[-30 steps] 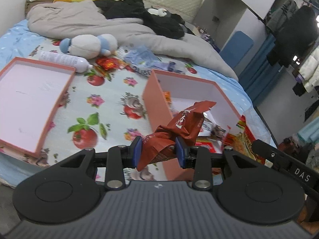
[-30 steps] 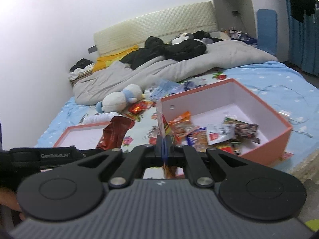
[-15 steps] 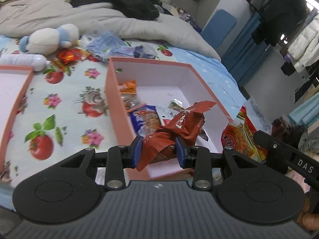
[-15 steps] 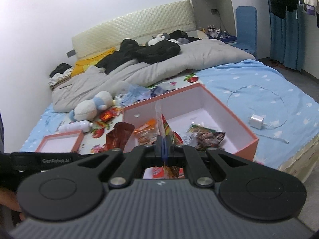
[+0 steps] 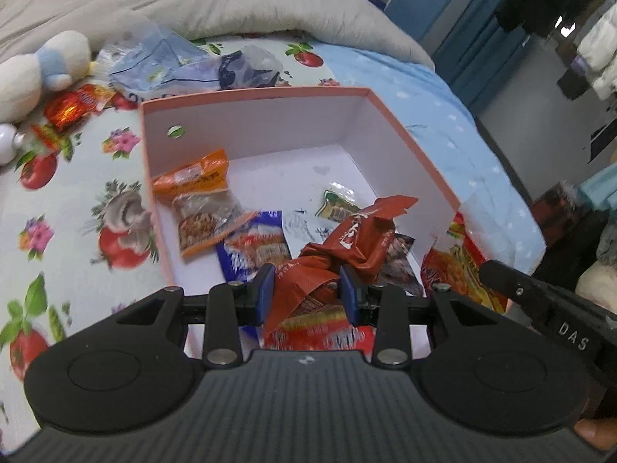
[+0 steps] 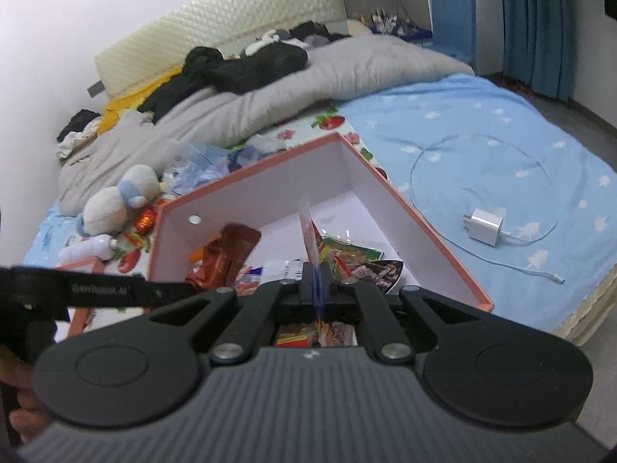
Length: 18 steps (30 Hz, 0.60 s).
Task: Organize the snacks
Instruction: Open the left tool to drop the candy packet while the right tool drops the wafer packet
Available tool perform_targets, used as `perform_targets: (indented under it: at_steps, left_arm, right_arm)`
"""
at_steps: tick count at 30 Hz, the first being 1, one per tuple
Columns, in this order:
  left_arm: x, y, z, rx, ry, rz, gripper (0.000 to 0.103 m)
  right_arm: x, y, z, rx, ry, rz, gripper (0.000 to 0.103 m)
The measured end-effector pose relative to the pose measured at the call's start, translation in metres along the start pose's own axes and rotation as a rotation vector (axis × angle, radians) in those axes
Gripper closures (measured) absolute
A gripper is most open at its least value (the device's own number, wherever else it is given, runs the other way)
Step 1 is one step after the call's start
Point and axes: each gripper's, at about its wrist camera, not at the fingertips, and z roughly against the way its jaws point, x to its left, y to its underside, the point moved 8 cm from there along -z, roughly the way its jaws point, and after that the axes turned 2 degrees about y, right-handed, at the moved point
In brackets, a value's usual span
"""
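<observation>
My left gripper (image 5: pixel 307 284) clamps a crumpled red-brown snack packet (image 5: pixel 347 247) over the near edge of the pink box (image 5: pixel 254 96); my right gripper (image 6: pixel 318 285) is pinched tight on a thin packet (image 6: pixel 308 227) standing on edge above the same box; inside the box lie an orange packet (image 5: pixel 193 179) and others; beyond it sits a plush toy (image 6: pixel 115 200) on the bed (image 6: pixel 482 123).

Bed (image 6: pixel 482 123) with pink box (image 5: pixel 408 146), plush toy (image 6: pixel 119 200), grey duvet (image 6: pixel 308 85), white charger (image 6: pixel 486 225).
</observation>
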Motion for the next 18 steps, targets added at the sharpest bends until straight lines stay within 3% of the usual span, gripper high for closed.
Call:
perform_targets:
  at_steps: [6,8,9,10,11,13,14,18]
  left_arm:
    - [-0.002,-0.014,-0.041,0.042,-0.003,-0.016,0.061]
    - [-0.002,-0.016,-0.048,0.050,-0.003,-0.022,0.052]
    - [-0.002,-0.017,-0.050,0.054,-0.011,-0.023,0.037]
    - [-0.001,-0.017,-0.051,0.058,-0.025,-0.027,0.029]
    - [0.000,-0.018,-0.051,0.050,-0.029,-0.033,0.029]
    - [0.000,-0.019,-0.045,0.039,-0.026,-0.043,0.029]
    - [0.001,-0.019,-0.042,0.036,-0.030,-0.042,0.029]
    - [0.003,-0.019,-0.018,0.003,-0.038,-0.053,0.029]
  right_arm:
    - [-0.011,0.002,-0.038,0.062,0.014,-0.003,0.096]
    - [-0.014,0.003,-0.046,0.085,0.031,-0.013,0.096]
    - [-0.016,0.004,-0.049,0.100,0.039,-0.017,0.096]
    - [-0.017,0.005,-0.052,0.114,0.046,-0.020,0.091]
    - [-0.018,0.005,-0.053,0.124,0.051,-0.027,0.083]
    - [-0.020,0.004,-0.052,0.118,0.050,-0.047,0.028]
    - [-0.019,0.003,-0.049,0.106,0.052,-0.051,0.020]
    - [-0.011,-0.004,-0.031,0.069,0.062,-0.033,0.019]
